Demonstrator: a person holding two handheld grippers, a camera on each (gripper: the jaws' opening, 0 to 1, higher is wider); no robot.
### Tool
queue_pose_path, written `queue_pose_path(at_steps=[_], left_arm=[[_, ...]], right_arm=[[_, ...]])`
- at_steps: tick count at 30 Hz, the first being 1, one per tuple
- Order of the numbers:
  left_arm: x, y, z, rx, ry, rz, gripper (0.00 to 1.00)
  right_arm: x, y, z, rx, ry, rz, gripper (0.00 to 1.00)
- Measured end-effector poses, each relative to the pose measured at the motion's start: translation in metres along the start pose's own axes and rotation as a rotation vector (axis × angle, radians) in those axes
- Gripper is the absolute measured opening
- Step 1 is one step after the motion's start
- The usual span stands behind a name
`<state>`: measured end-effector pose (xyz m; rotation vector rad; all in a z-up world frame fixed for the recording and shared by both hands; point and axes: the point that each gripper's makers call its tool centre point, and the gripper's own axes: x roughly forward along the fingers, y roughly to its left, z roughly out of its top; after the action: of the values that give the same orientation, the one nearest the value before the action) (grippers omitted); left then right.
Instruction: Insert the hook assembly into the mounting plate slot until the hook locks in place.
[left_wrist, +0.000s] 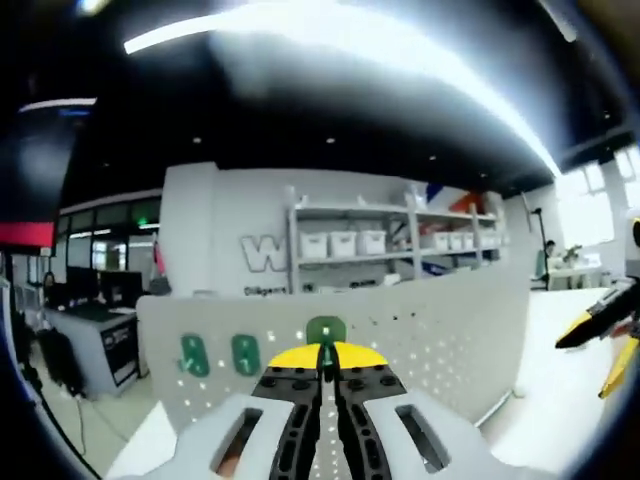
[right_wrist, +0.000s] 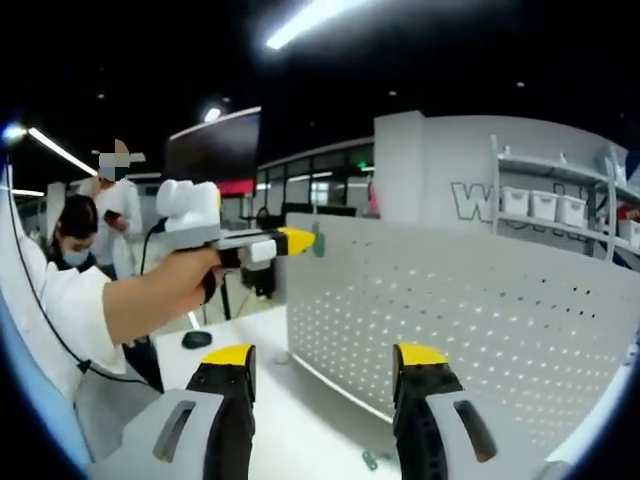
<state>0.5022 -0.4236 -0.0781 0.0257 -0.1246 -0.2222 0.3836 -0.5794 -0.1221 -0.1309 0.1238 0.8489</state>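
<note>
In the left gripper view, the left tool (left_wrist: 322, 362) has its yellow-tipped jaws together, clamped on a green hook (left_wrist: 325, 332) at the top edge of the white perforated mounting plate (left_wrist: 450, 335). Two more green hooks (left_wrist: 219, 355) sit on the plate at 9 o'clock from it. The right tool (left_wrist: 600, 335) enters at 3 o'clock over the white worktop (left_wrist: 575, 400); shelves with white bins (left_wrist: 345, 243) stand behind.

In the right gripper view, the right tool (right_wrist: 325, 368) holds its jaws wide apart. At 10 o'clock a hand (right_wrist: 185, 280) holds the left tool against the plate's upper corner, the hook a small green speck there. People (right_wrist: 90, 225) stand at 9 o'clock.
</note>
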Motion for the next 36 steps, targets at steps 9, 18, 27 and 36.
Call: queue_pose_path(at_steps=[9, 18, 27, 36], left_arm=[[0.020, 0.010, -0.005, 0.000, 0.008, 0.086, 0.03], [0.032, 0.015, -0.018, 0.003, 0.028, 0.127, 0.03], [0.038, 0.017, -0.022, -0.026, 0.031, 0.145, 0.03], [0.042, 0.020, -0.024, -0.028, 0.032, 0.156, 0.03]], right_arm=[[-0.002, -0.006, 0.000, 0.006, -0.006, -0.012, 0.55], [-0.004, -0.012, -0.001, 0.009, -0.007, -0.016, 0.55], [-0.003, -0.014, -0.002, 0.006, -0.001, -0.013, 0.55], [-0.003, -0.016, -0.003, 0.004, 0.003, -0.013, 0.55]])
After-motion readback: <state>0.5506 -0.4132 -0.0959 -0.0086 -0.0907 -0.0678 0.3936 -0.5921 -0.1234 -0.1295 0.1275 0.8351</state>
